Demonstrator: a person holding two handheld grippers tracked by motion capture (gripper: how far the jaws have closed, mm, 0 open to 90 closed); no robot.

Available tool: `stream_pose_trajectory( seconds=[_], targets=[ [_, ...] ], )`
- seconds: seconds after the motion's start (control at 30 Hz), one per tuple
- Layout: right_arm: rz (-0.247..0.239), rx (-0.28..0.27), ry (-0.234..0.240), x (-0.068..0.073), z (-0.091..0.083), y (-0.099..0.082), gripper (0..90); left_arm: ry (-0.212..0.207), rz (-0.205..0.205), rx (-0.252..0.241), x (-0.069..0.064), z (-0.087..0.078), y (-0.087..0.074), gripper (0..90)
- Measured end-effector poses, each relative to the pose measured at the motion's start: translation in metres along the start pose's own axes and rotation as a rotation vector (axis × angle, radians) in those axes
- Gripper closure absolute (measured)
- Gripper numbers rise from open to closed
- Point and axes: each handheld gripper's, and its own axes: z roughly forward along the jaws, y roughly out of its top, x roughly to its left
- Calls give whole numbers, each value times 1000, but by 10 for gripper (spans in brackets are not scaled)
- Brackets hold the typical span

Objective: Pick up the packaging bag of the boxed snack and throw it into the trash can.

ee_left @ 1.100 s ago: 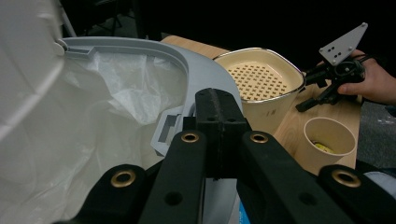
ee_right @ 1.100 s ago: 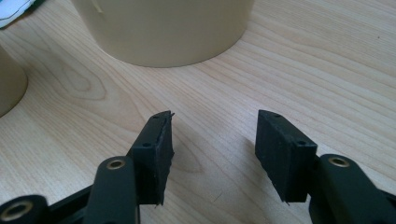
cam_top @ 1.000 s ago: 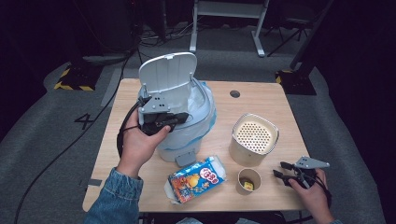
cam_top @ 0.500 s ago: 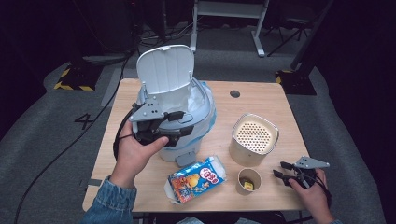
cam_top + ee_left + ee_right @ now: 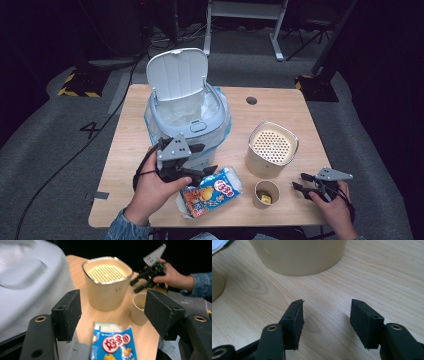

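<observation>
While the left gripper (image 5: 202,162) is hanging just above the near edge of the table (image 5: 280,107), its jaws are standing spread wide with nothing between them, and they are framing the snack bag (image 5: 210,192) that is lying flat in front of the lidded bin (image 5: 187,117). In the left gripper view the blue bag (image 5: 113,345) is sitting directly below the gap between the jaws, which suggests the hand is lining up to take it by its near end. The bin's lid is standing upright and a white liner is showing inside, so the mouth is presenting itself as a ready destination; whether the bag is meant for it is a judgement only.

The right gripper (image 5: 305,182) is resting low near the front right corner, jaws likewise parted and empty. Its own view is showing bare wood between the pads (image 5: 295,320), with the beige perforated container (image 5: 299,255) just ahead. It is keeping well apart from the bag, presumably to leave the other hand room.

A small paper cup (image 5: 266,194) is standing between the bag and the right gripper, holding something yellow, too small to identify.
</observation>
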Motion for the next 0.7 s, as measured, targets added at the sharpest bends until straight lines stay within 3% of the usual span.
stream_pose_trajectory(
  seconds=[0.33, 0.7],
  targets=[
    [0, 0, 0, 0, 0, 0, 446, 10, -36, 120, -3, 43, -47, 307],
    [1, 0, 2, 0, 0, 0, 445, 38, -96, 246, 12, 79, -89, 314]
  ],
)
